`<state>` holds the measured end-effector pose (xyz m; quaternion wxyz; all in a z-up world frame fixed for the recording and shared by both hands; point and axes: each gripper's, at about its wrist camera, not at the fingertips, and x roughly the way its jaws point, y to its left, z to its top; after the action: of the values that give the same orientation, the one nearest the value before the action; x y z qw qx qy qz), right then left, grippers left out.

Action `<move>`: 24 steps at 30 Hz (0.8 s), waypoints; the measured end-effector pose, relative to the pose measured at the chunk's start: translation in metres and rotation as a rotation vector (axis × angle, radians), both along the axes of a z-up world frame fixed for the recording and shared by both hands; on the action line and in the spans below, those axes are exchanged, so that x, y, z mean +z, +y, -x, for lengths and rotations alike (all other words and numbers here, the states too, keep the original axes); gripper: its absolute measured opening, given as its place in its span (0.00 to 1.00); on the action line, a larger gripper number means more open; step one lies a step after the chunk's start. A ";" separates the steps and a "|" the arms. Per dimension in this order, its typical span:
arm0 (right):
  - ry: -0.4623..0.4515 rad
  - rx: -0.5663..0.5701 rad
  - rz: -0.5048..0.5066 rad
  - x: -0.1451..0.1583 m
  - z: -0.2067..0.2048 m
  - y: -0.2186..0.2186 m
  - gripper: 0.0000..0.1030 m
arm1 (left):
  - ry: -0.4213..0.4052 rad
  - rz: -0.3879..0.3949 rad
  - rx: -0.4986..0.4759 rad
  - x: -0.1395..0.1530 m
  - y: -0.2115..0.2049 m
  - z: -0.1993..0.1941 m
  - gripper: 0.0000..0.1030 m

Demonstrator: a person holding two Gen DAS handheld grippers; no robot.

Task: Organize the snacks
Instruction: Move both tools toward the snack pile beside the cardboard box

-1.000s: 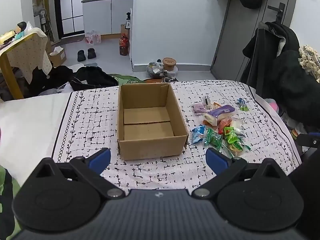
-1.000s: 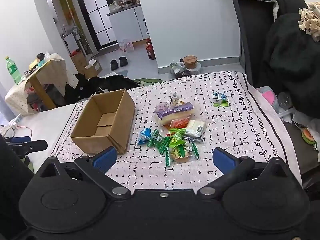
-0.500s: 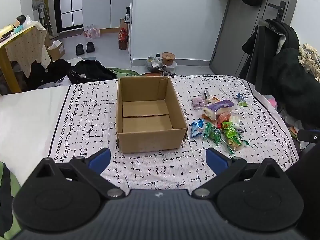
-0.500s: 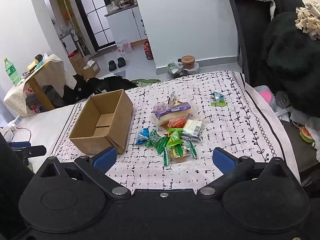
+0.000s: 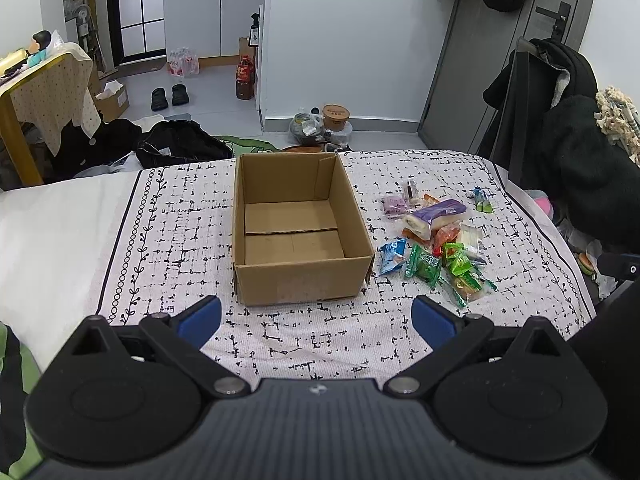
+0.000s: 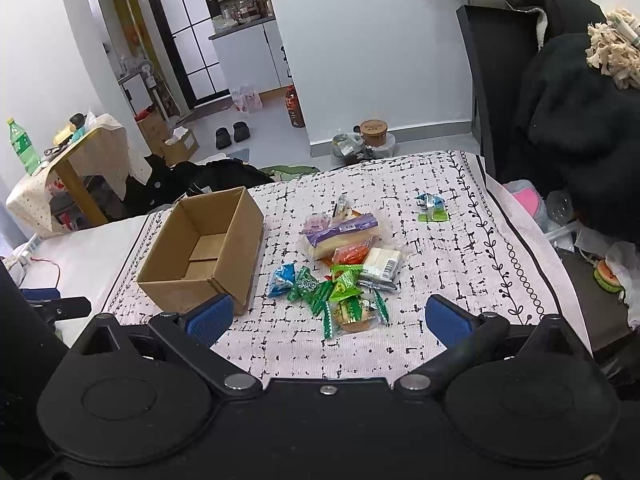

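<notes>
Patterned cloth (image 5: 180, 216), box (image 5: 296, 280) front hides floor; snack pile (image 6: 344, 264) overlaps, labels unreadable

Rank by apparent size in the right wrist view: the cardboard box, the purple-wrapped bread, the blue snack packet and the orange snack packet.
1. cardboard box
2. purple-wrapped bread
3. blue snack packet and orange snack packet: they look alike, and the orange one is partly covered, so I do not rank them.
</notes>
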<state>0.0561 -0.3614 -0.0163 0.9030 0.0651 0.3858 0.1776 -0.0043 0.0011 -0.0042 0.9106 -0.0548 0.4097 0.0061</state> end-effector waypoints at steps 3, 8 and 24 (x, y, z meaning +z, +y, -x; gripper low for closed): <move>-0.002 -0.002 0.004 0.000 0.000 0.000 1.00 | 0.000 0.004 -0.001 0.000 0.000 0.000 0.98; -0.007 -0.001 0.007 0.002 0.000 0.001 1.00 | -0.002 0.009 -0.005 0.002 -0.001 -0.001 0.98; -0.017 -0.007 0.011 0.003 0.000 -0.001 1.00 | -0.002 0.014 -0.011 0.004 0.002 -0.001 0.98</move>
<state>0.0564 -0.3626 -0.0135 0.9071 0.0599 0.3790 0.1731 -0.0031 0.0031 -0.0003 0.9106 -0.0587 0.4092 -0.0018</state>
